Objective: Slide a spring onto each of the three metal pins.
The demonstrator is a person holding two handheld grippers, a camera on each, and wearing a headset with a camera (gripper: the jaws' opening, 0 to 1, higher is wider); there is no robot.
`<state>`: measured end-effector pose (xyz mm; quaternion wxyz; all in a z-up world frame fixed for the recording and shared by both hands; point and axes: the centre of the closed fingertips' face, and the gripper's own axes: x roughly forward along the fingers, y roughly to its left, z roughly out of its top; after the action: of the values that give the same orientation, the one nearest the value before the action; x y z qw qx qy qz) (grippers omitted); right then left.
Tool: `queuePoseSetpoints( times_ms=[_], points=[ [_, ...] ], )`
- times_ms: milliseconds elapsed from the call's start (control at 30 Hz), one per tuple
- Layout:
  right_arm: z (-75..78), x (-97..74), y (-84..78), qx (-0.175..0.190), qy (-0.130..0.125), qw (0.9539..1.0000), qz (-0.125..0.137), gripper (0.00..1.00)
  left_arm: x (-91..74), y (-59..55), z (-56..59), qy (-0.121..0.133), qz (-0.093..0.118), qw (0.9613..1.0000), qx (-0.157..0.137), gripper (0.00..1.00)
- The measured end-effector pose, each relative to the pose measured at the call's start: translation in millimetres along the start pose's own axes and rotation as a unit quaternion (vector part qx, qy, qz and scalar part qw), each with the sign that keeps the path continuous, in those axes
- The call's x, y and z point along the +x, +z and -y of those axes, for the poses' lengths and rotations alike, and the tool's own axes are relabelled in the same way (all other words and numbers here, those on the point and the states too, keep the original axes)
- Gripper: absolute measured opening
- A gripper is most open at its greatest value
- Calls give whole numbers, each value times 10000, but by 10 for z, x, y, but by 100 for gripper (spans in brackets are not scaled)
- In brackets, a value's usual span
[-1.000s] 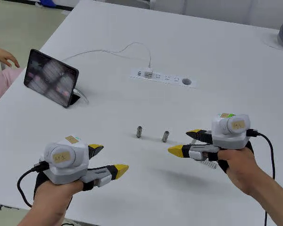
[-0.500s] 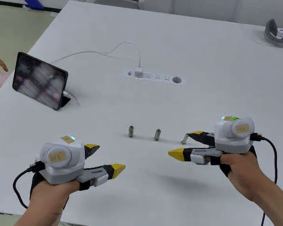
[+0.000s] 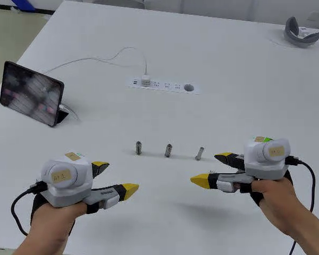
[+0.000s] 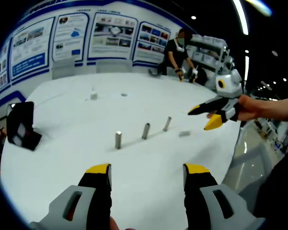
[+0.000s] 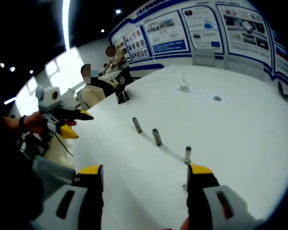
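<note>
Pulling my right tongs (image 3: pixel 206 168) back uncovers the third pin (image 3: pixel 200 153), seemingly springless; left tongs (image 3: pixel 122 175) and right both gape empty.

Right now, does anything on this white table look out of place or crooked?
The rightmost metal pin seems to lean, while the left metal pin and middle metal pin stand straight. A small grey piece, perhaps a loose spring, lies flat on the white table beside it.
</note>
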<state>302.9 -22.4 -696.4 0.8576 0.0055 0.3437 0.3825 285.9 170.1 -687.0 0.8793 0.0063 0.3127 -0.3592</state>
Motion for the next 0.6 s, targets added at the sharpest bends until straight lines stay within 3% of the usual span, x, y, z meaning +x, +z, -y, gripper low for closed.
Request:
queuePoseSetpoints(
  times_ms=[600],
  points=[
    [105, -287, -259, 257, -283, 9993, 25, 78, 265, 58, 186, -323, -194, 9991, 199, 64]
  ],
)
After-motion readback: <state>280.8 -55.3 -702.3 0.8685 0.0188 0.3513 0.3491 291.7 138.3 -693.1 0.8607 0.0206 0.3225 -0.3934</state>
